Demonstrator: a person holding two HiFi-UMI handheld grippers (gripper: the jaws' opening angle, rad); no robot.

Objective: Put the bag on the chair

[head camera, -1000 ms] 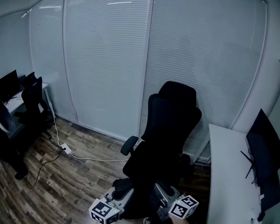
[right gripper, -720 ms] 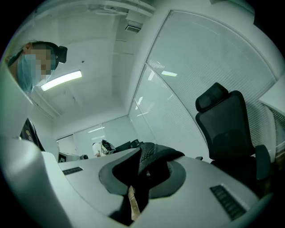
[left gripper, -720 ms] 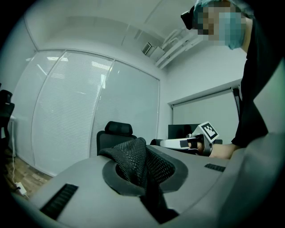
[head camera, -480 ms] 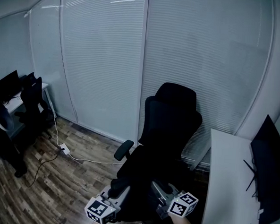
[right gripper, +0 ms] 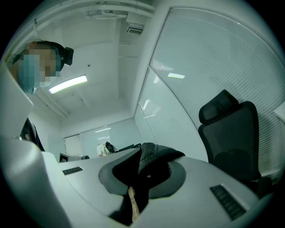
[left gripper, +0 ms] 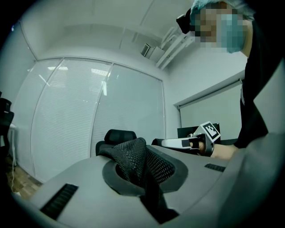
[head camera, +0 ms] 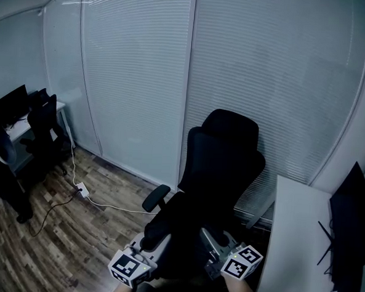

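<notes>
A black high-backed office chair (head camera: 221, 163) stands in front of me, its seat toward me. Low in the head view, my left gripper (head camera: 150, 244) and right gripper (head camera: 214, 246) hold a black bag (head camera: 181, 262) between them, just before the seat; its shape merges with the dark seat. In the left gripper view the left gripper (left gripper: 142, 178) is shut on a black mesh piece of the bag (left gripper: 136, 158), with the chair (left gripper: 116, 136) and the right gripper (left gripper: 196, 140) beyond. In the right gripper view the right gripper (right gripper: 138, 178) is shut on black bag fabric (right gripper: 149, 156), the chair (right gripper: 231, 133) to its right.
A white desk (head camera: 294, 242) with a dark monitor (head camera: 350, 226) stands close on the right. Behind the chair is a glass wall with blinds (head camera: 143, 78). On the wooden floor at left lie a power strip and cable (head camera: 81, 191); another chair and desk (head camera: 39, 127) stand farther left.
The head view has drifted, so the chair and desk sit a little differently in it. Both grippers stay low before the seat, still shut on the bag.
</notes>
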